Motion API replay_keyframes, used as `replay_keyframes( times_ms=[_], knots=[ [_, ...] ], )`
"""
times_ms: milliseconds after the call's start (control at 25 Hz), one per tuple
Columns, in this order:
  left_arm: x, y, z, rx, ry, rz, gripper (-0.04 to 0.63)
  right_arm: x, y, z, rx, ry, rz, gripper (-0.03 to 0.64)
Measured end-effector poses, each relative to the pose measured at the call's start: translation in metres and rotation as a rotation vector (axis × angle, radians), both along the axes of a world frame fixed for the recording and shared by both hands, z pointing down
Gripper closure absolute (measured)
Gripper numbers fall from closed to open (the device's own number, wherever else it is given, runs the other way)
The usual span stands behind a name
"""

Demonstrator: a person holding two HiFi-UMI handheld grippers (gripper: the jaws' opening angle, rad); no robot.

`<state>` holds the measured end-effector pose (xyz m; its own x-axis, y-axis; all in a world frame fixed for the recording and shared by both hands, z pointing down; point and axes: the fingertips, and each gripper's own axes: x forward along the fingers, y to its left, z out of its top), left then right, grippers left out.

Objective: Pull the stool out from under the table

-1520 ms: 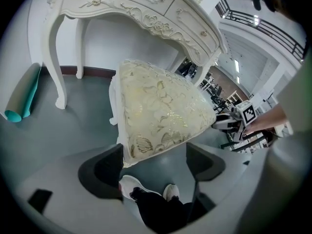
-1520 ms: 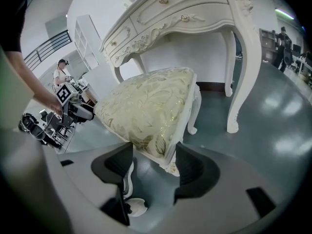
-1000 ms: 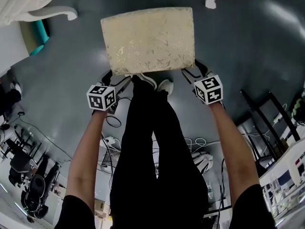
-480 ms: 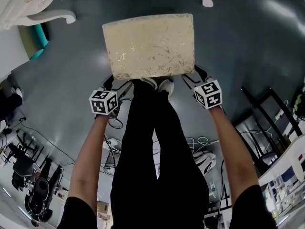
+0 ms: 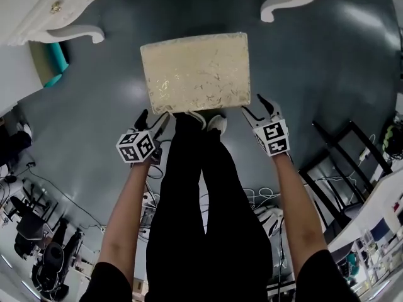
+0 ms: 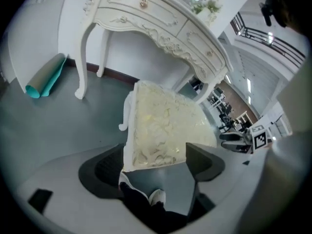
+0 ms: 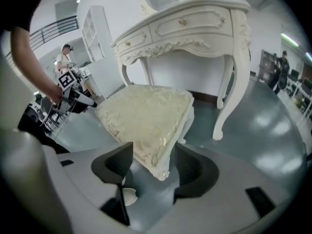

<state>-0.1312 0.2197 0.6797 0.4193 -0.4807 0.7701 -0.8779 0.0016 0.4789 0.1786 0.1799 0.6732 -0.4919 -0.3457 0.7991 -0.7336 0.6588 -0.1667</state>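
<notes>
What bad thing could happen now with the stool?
The stool stands right at the person's shoes, so a step forward might bump it. Cables lie on the floor behind the legs, so stepping back might snag a foot.

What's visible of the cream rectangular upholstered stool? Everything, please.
The cream rectangular upholstered stool has a padded seat in pale fabric with a shiny leaf pattern, a white carved frame and curved white legs. It stands upright on the grey floor, clear of the white carved table, just ahead of the person's shoes. The left gripper and right gripper sit at its near corners with jaws apart, not clamped on it.
</notes>
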Motion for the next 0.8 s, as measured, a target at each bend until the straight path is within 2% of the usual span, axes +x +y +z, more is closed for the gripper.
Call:
replay_keyframes(
  times_ms=[80,160,320,440,520,640,800],
  knots=[
    [0.001,-0.007,-0.031,0.048,0.012,-0.022,0.178,-0.009,-0.007,-0.038,0.075,-0.016,-0.018,0.331],
    [0.012,-0.023,-0.062,0.114,0.024,-0.016,0.178,-0.014,-0.02,-0.071,0.132,-0.063,0.017,0.331],
    [0.037,-0.05,-0.115,0.216,0.048,-0.005,0.178,-0.029,-0.036,-0.127,0.177,-0.173,0.08,0.331],
    [0.058,-0.056,-0.171,0.303,0.064,0.043,0.179,-0.037,-0.045,-0.194,0.242,-0.226,0.099,0.331],
    [0.07,-0.047,-0.206,0.328,0.079,0.064,0.183,-0.04,-0.046,-0.241,0.255,-0.264,0.133,0.331],
    [0.073,-0.034,-0.256,0.349,0.101,0.037,0.183,-0.051,-0.043,-0.303,0.271,-0.313,0.184,0.331],
    [0.093,-0.027,-0.328,0.422,0.114,0.062,0.183,-0.069,-0.032,-0.385,0.347,-0.38,0.241,0.331]
  ],
)
